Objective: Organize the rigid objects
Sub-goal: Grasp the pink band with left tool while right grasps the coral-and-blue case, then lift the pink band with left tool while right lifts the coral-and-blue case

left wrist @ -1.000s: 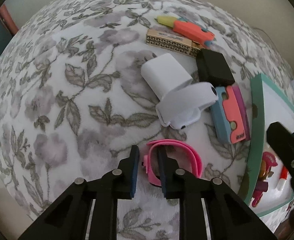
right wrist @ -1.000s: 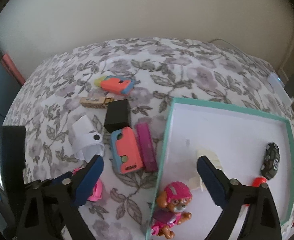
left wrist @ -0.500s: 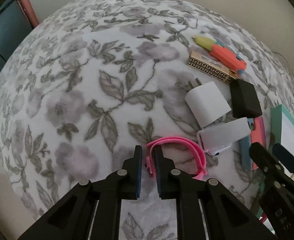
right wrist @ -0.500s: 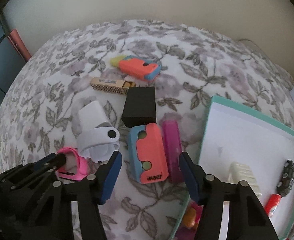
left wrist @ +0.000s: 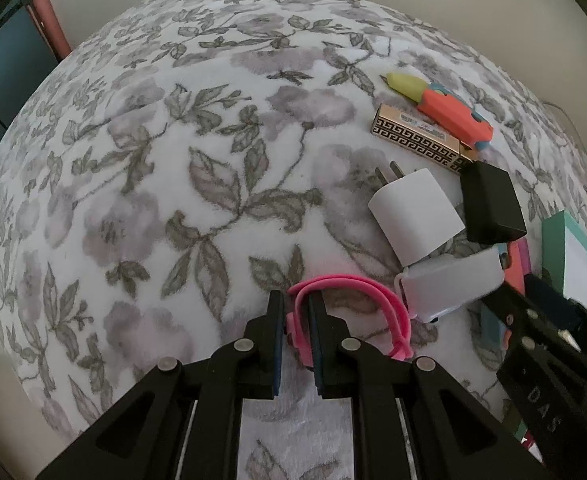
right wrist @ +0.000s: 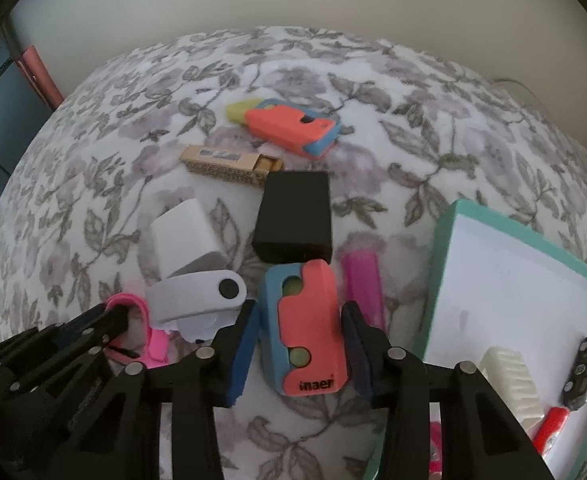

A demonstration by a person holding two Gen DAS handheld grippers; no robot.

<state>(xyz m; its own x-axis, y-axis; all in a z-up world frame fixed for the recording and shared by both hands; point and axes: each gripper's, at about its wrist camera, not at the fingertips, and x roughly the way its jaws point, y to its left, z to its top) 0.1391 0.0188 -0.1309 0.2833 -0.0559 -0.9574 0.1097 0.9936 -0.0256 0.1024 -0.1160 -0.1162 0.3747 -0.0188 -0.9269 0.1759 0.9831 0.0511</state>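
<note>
left tool point(left wrist: 296, 322) is clamped on the pink strap point(left wrist: 349, 285), whose loop lies on the floral cloth point(left wrist: 173, 184) just in front of the fingers. right tool point(right wrist: 300, 334) straddles the coral-and-blue case point(right wrist: 303, 328), its jaws closing, the pads just at the case's two sides; whether they press on it yet i cannot tell. a magenta bar point(right wrist: 363, 290) lies just right of the case and a black block point(right wrist: 293, 216) just beyond it. a white flip holder point(right wrist: 197, 300) lies between the case and the strap, touching a white charger point(left wrist: 415, 214). farther back are a gold box point(right wrist: 229, 165) and a coral-and-blue knife point(right wrist: 289, 126) with a yellow tip. at the right stands a teal-rimmed tray point(right wrist: 441, 264) holding a cream comb point(right wrist: 511, 384), a dark oval piece point(right wrist: 581, 376) and a red item point(right wrist: 549, 426).
</note>
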